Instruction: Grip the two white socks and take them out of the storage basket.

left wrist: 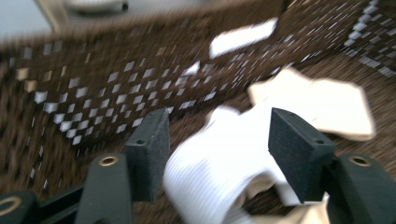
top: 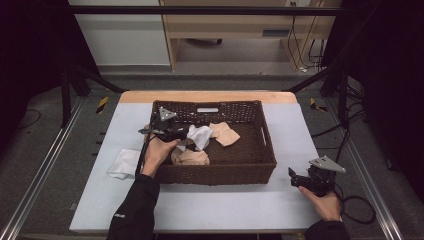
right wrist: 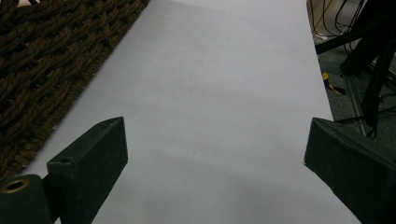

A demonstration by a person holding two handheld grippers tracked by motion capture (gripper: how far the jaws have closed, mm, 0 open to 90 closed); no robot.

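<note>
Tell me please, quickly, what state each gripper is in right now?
Left gripper: open, jaws either side of the white cloth in the basket, not pressing it.
Right gripper: open, holding nothing, above the table.

Looks like a lab recording rig, not a home. Landmark: the table [top: 200,200], covered in a pale sheet with a wooden edge at the far side. Black metal frame struts [top: 80,75] rise at both far corners of the table, with a bar across above it. Dark curtains hang left and right of the table. Aluminium rails [top: 40,175] run along the floor on either side. Loose cables [top: 350,135] trail right of the table. Yellow-black hazard tape [top: 102,104] marks the grey floor near its far left corner. Plain wooden furniture [top: 225,30] stands behind.
</note>
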